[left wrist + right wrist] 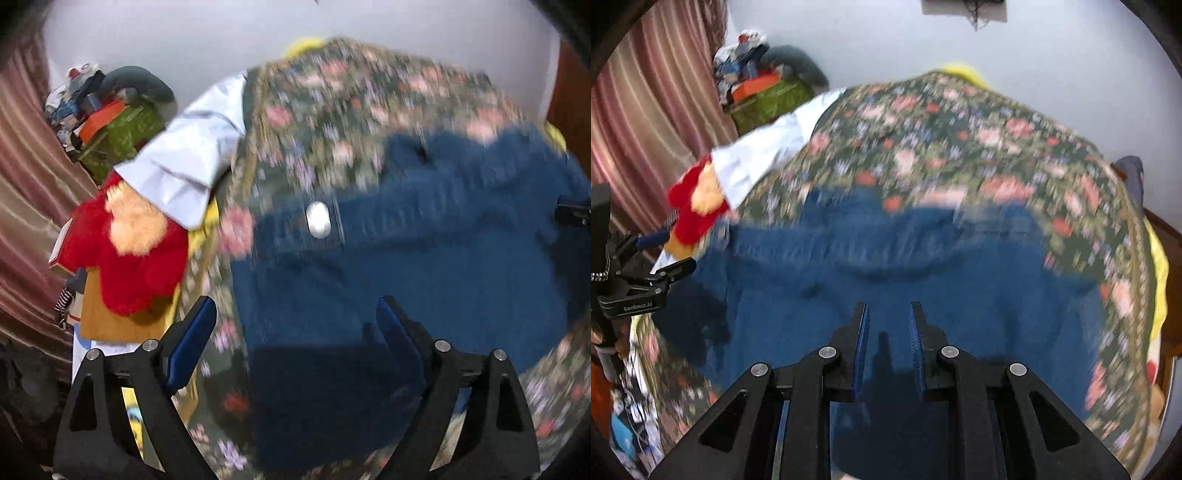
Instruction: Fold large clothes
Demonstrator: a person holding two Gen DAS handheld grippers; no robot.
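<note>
Left claw [295, 301]. Stood spread wide, with nothing between the blue pads [192, 332]. Hung above the near part of the blue garment [424, 258], clear of the cloth.

Right claw [889, 304]. Stood almost closed, leaving only a narrow slit between the ribbed pads. Showed no cloth clamped in that slit. Pointed down over the near middle of the same garment, with its shadow falling on the fabric directly below.

Blue garment. Lay spread flat across the near half of the floral cover [332, 110], reaching from the left edge almost to the right edge. Carried a small white oval patch [318, 219] near its upper left part. Showed a few shallow creases; finer detail lost to motion blur.

Floral cover. Extended beyond the garment on the far side and on both flanks. Bordered by yellow fabric [306, 42] at the far edge.

Surroundings, left side. White cloth [184, 155] overhanging the edge of the cover. Red and orange plush toy [129, 240] just beside and below that cloth. Green box [125, 140] farther back, piled with mixed items. Striped curtain [22, 166] along the left wall.
</note>
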